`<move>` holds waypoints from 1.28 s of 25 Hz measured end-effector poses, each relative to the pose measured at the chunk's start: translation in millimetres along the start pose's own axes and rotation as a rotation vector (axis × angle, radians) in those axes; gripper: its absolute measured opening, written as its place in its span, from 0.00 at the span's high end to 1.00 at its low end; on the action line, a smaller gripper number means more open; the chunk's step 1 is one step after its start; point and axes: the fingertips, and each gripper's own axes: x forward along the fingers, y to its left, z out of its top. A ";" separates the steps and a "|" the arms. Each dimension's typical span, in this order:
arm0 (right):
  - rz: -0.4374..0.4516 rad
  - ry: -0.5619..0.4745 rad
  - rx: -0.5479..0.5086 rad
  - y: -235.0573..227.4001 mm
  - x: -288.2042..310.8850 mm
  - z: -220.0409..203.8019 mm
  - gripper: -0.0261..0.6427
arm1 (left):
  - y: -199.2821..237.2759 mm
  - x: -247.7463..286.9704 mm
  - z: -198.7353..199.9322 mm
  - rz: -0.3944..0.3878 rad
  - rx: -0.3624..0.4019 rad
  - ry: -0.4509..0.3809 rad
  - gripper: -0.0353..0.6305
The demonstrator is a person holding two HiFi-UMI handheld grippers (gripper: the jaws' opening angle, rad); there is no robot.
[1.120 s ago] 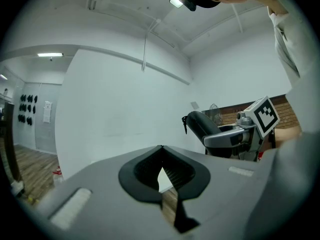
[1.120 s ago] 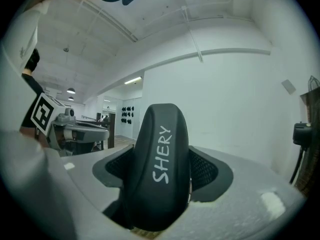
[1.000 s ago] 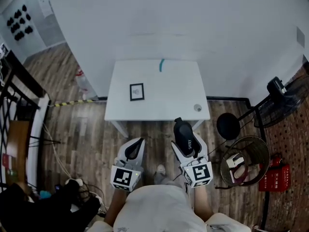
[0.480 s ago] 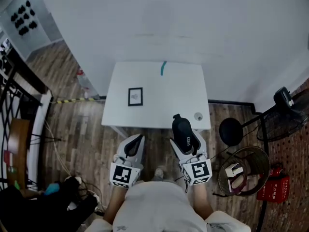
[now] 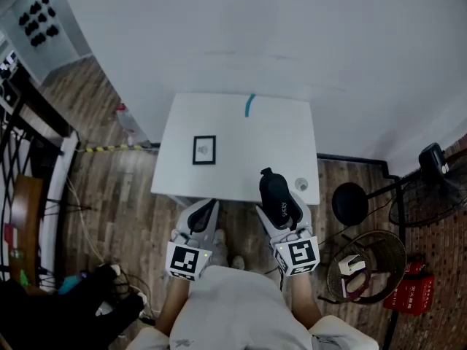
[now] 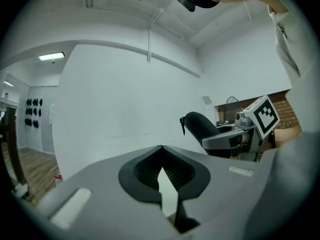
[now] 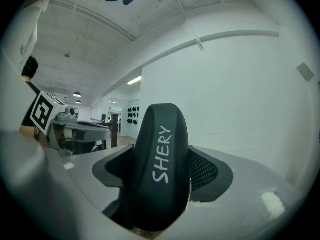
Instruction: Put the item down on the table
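Note:
A black oblong case [image 5: 277, 199] printed "SHERY" [image 7: 162, 156] stands between the jaws of my right gripper [image 5: 283, 208], which is shut on it. The case's far end reaches over the near edge of the white table [image 5: 248, 141], at its right side. My left gripper [image 5: 210, 205] hovers left of it, just short of the table's near edge, shut and empty; its tips [image 6: 161, 147] touch. From the left gripper view, the case [image 6: 200, 126] and the right gripper show off to the right.
On the table lie a small black-framed picture [image 5: 205, 150], a teal strip [image 5: 249, 105] at the far edge and a small round thing [image 5: 301, 185] near the right front corner. A black stool [image 5: 350, 203], a wire basket [image 5: 361, 265] and a fan [image 5: 430, 181] stand at the right.
Both grippers and the view have moved forward toward the table. The case's far end now overlaps the table's near edge. The jaws have not changed.

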 end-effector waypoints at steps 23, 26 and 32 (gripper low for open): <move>-0.089 0.071 0.001 -55.4 143.1 -0.6 0.46 | 106.2 133.0 -18.0 -0.106 -0.041 0.016 0.92; -0.109 0.088 0.005 -59.1 159.9 -1.4 0.46 | 121.2 146.9 -16.8 -0.127 -0.049 0.015 0.92; -0.145 0.117 0.009 -64.2 194.7 -4.0 0.46 | 151.7 172.1 -26.3 -0.171 -0.066 0.028 0.92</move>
